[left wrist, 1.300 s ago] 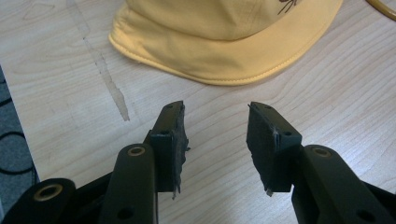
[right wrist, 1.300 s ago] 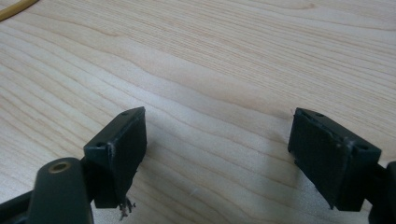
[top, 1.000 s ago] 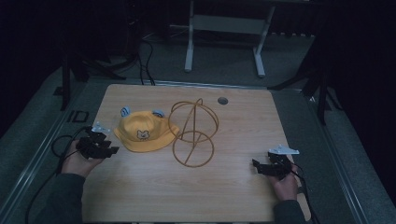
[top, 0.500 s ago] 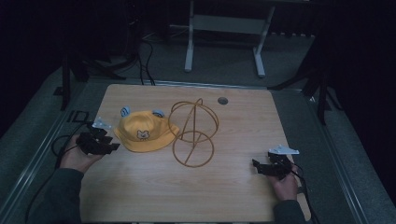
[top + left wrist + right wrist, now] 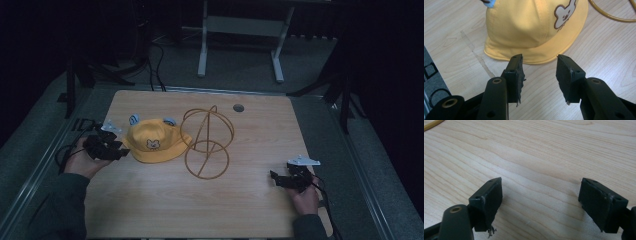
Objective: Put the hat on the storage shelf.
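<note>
We see the left gripper [image 5: 539, 62] with jaws apart, just short of the yellow hat [image 5: 534, 27] brim. Our right gripper [image 5: 540, 192] rests wide open at lower right on the table [image 5: 150, 200].

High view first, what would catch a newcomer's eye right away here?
The yellow hat with a bear face, lying left of centre on the wooden table, stands out most. Just to its right stands a golden wire frame of hoops. The left tool sits open just short of the hat's brim, while the right tool waits open over bare wood near the table's right edge.
</note>
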A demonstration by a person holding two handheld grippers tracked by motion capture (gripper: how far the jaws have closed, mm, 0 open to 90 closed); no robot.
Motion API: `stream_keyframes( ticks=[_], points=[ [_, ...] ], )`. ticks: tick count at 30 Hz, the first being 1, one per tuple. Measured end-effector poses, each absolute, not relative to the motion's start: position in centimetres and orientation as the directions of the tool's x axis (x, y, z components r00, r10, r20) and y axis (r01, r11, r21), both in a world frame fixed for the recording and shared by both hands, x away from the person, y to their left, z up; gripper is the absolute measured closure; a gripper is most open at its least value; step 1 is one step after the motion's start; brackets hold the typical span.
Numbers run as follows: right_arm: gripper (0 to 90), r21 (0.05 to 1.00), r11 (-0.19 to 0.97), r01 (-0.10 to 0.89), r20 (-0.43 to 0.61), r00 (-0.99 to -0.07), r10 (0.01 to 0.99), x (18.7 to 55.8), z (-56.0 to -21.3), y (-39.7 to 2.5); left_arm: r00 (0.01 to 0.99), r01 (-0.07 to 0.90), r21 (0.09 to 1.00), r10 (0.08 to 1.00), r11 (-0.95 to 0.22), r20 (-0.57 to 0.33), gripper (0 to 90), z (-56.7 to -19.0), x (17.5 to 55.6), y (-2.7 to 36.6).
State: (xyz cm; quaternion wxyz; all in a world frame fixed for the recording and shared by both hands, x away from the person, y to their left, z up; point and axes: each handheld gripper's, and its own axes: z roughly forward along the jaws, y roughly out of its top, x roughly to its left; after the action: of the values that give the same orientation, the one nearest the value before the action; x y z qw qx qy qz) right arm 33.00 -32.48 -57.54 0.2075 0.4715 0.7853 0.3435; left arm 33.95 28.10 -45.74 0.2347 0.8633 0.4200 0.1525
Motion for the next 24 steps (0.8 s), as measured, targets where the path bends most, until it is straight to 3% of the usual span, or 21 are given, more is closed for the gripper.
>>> stream_keyframes(
  ticks=[24],
  points=[
    [19.2,0.735,0.319,0.598,-0.001,-0.469,0.883,33.0,-57.5,-32.5,0.659,0.623,0.513,0.749,-0.590,0.061,57.2,-43.9,35.5,26.4]
  ],
)
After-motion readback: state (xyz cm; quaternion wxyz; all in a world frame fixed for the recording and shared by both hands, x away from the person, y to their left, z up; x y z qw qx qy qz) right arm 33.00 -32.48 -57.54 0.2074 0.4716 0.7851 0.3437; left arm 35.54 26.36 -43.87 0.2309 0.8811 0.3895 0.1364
